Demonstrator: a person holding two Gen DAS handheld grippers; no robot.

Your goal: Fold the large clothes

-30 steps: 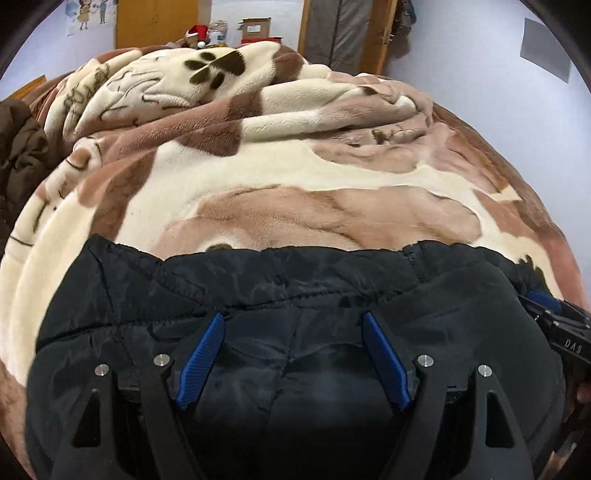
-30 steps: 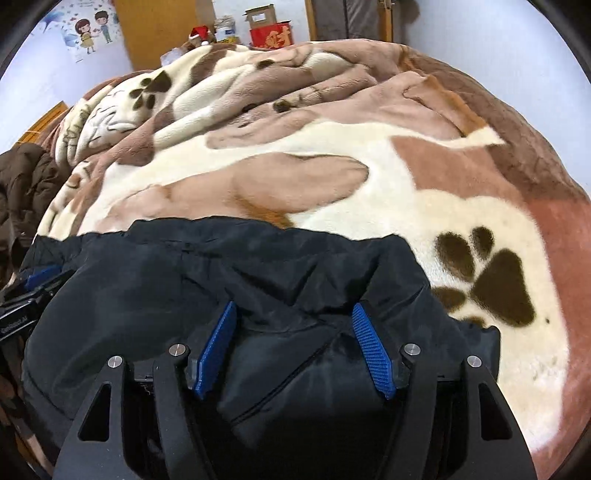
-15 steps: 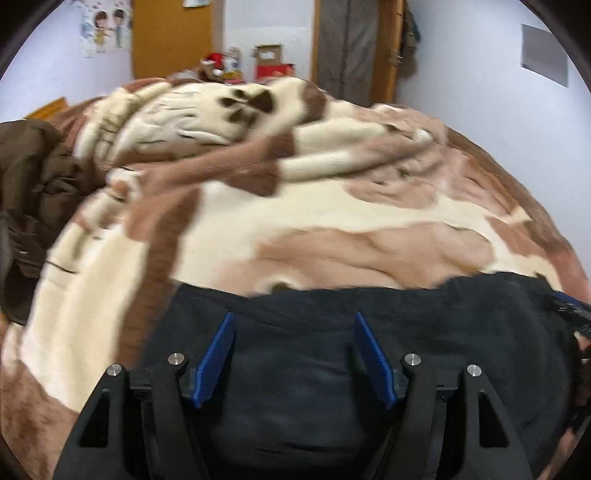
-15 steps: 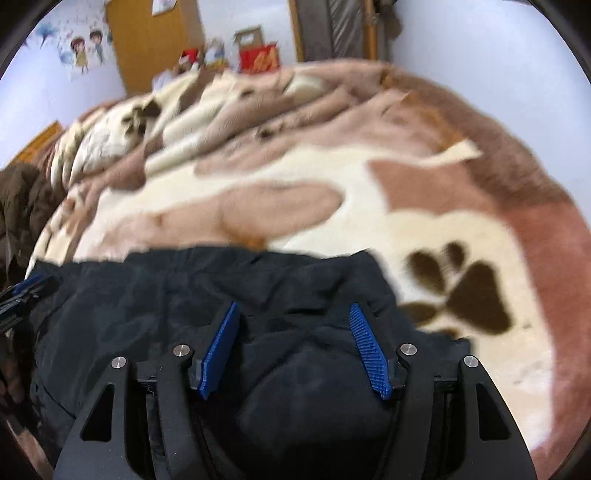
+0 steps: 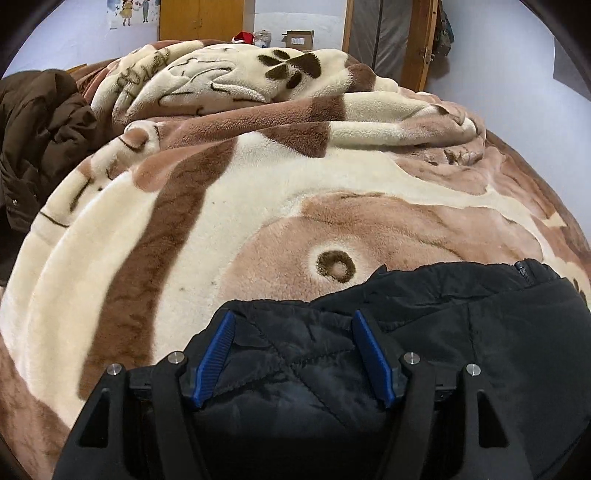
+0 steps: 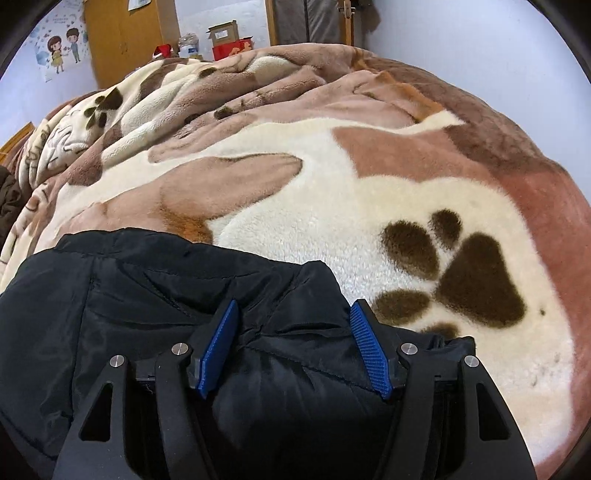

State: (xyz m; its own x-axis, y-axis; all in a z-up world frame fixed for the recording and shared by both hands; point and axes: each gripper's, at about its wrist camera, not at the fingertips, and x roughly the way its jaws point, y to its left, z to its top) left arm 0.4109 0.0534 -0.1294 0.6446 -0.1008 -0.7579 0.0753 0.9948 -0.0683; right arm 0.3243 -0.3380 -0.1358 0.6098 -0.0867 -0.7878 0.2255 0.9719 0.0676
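Black jacket point(image 5: 461, 332) on blanket point(image 5: 258, 221), now drawn back toward bed's near edge vs a sec ago. L gripper point(image 5: 291, 354) & R gripper point(image 6: 293, 347) — jaws fairly wide, padded corners bunched between; firm grip? can't tell. Likely mid-fold — repositioning.

I can read no text here: the box point(image 6: 226, 33) label and the script on the blanket point(image 5: 258, 192) are too small or warped.
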